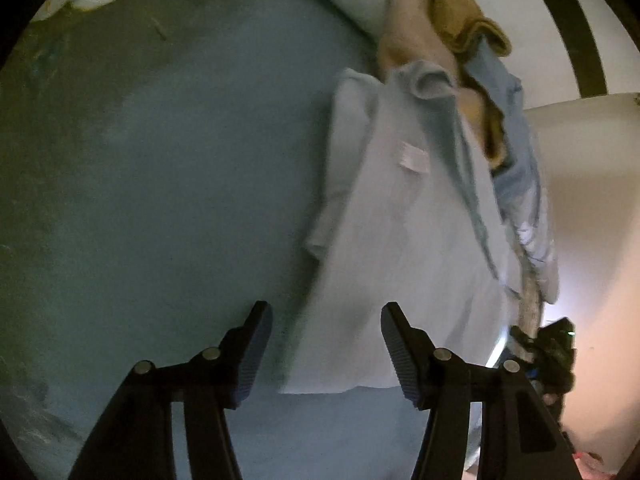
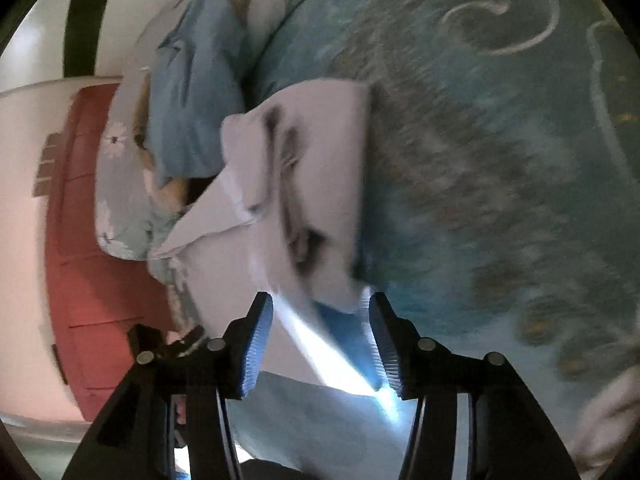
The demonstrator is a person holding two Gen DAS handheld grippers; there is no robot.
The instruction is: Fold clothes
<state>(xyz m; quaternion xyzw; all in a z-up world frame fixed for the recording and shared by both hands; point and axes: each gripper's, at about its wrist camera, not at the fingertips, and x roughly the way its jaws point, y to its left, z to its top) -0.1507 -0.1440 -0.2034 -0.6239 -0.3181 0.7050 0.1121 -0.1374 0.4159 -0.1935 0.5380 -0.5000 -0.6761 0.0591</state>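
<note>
Pale blue shirt [image 1: 404, 216] lies spread on the teal bedspread [image 1: 168, 168], collar and neck label up, beside a heap of other clothes [image 1: 460, 28] at the bed's edge. Our left hand-held gripper [image 1: 326, 344] hovers over its lower hem, jaws apart, nothing between them. Our right hand-held gripper [image 2: 320, 340] is also apart, fingers straddling a loose edge of the shirt [image 2: 304, 184], not pinching it as far as we see; motion blur here. We judge a fold on this shirt is in hand, but whether we are reaching for a grab or have let go, we cannot tell. Any next grab needs one fabric layer, both grippers at matching edges.
</note>
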